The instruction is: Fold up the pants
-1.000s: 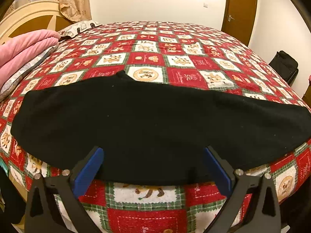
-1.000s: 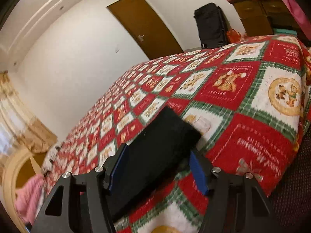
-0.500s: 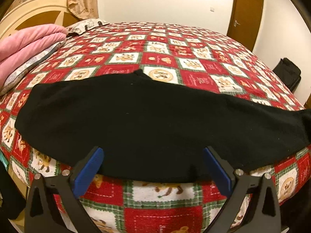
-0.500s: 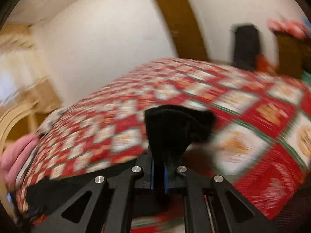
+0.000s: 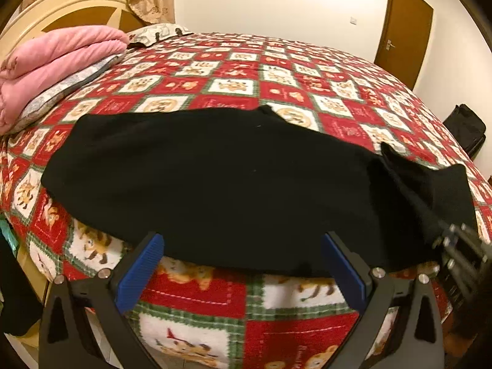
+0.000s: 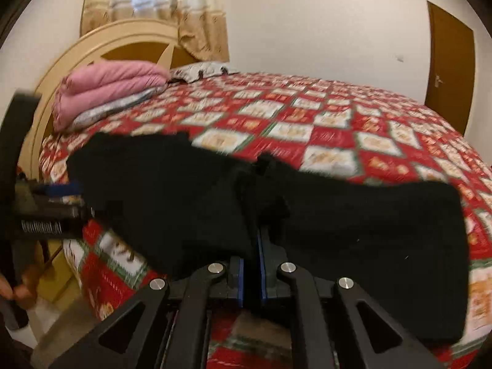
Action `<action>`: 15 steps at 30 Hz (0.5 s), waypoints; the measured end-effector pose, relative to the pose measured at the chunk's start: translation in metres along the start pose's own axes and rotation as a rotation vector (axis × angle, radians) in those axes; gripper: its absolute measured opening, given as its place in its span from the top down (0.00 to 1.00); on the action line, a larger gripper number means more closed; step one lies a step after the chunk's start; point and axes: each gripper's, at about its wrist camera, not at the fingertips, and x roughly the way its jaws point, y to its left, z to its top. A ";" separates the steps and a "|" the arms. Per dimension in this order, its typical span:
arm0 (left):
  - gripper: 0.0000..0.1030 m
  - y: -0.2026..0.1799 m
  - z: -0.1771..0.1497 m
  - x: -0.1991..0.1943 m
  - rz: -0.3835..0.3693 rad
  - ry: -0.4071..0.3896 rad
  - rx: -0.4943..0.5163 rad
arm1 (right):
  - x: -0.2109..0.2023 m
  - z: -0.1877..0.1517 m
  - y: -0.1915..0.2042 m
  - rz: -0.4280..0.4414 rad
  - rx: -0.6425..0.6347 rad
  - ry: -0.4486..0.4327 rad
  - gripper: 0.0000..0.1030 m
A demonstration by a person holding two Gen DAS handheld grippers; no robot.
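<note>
Right gripper (image 6: 249, 264) is seen clamped on a bunched end of the black pants (image 5: 233, 181), lifted over the rest; left gripper (image 5: 243, 264) is held wide open at the near hem, gripping nothing. The pants are judged soft, light and limp, best taken at hem or waistband corners. They are spread along the bed (image 5: 276, 92) near its front edge, with bare quilt beyond; pink blanket (image 5: 58, 58) is well apart.

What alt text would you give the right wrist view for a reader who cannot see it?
The right gripper is shut on a fold of the black pants, which lie along the near edge of a bed's red, green and white patchwork quilt. A folded pink blanket rests by the headboard; the left gripper shows at the left.
</note>
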 end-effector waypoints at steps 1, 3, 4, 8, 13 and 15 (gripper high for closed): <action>0.00 0.003 0.000 0.002 -0.003 0.005 -0.008 | 0.002 -0.005 0.002 0.002 -0.017 0.006 0.89; 0.00 0.006 0.000 0.007 -0.011 0.022 -0.029 | 0.000 -0.009 0.006 -0.014 -0.054 -0.004 0.85; 0.00 0.006 0.000 0.010 -0.016 0.031 -0.034 | 0.001 -0.009 0.006 -0.007 -0.069 0.000 0.76; 0.00 0.002 -0.002 0.011 -0.019 0.033 -0.017 | -0.004 -0.007 0.019 0.064 -0.106 0.026 0.41; 0.00 0.001 0.001 0.006 -0.005 0.012 0.013 | -0.034 0.004 0.014 0.348 0.000 -0.015 0.41; 0.00 0.001 0.001 0.007 -0.008 0.010 0.012 | -0.042 0.020 -0.007 0.349 0.104 -0.057 0.66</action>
